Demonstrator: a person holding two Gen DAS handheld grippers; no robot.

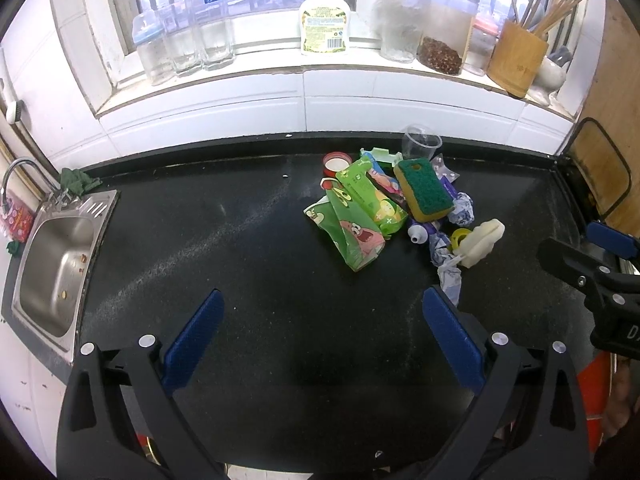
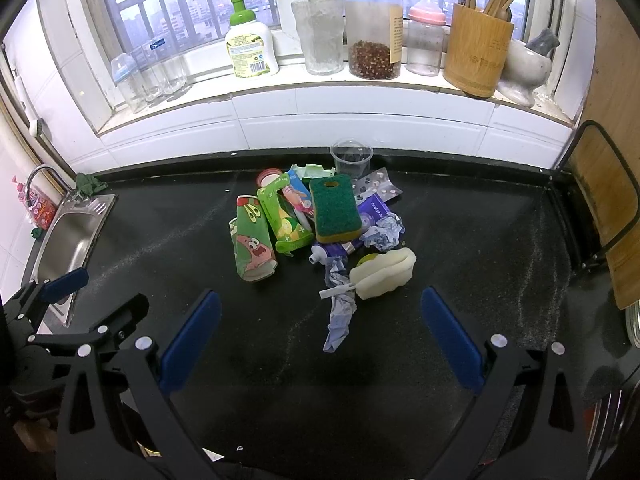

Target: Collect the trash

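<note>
Nothing looks collected yet — the whole heap of trash sits together on the black worktop (image 2: 460,240), near the tiled back wall and well apart from the sink (image 1: 56,264) at the left end. In the heap lie a green cartoon-printed carton (image 2: 253,245) on its side, a second green carton (image 2: 285,216) touching it, a green-and-yellow sponge (image 2: 335,209) resting on top of other pieces, a clear plastic cup (image 2: 351,157) at the back, a blister pack (image 2: 378,185) just beside the cup, a purple tube (image 2: 338,250), crumpled paper (image 2: 385,233), a twisted strip of wrapper (image 2: 339,312) trailing toward the camera, and a white foam piece (image 2: 386,274) at the near edge. The left tool (image 1: 320,334) hangs over bare worktop short of the heap, its jaws spread wide and holding nothing. The right tool (image 2: 320,334) is likewise wide and empty, lined up with the wrapper strip, which reaches closest to it without touching either finger. No bin or bag shows in either view, so where the trash is meant to go cannot be told. As a judgement, the job is at its very start: every piece remains to be picked up, and the wrapper strip or foam piece seems the handiest first take.
</note>
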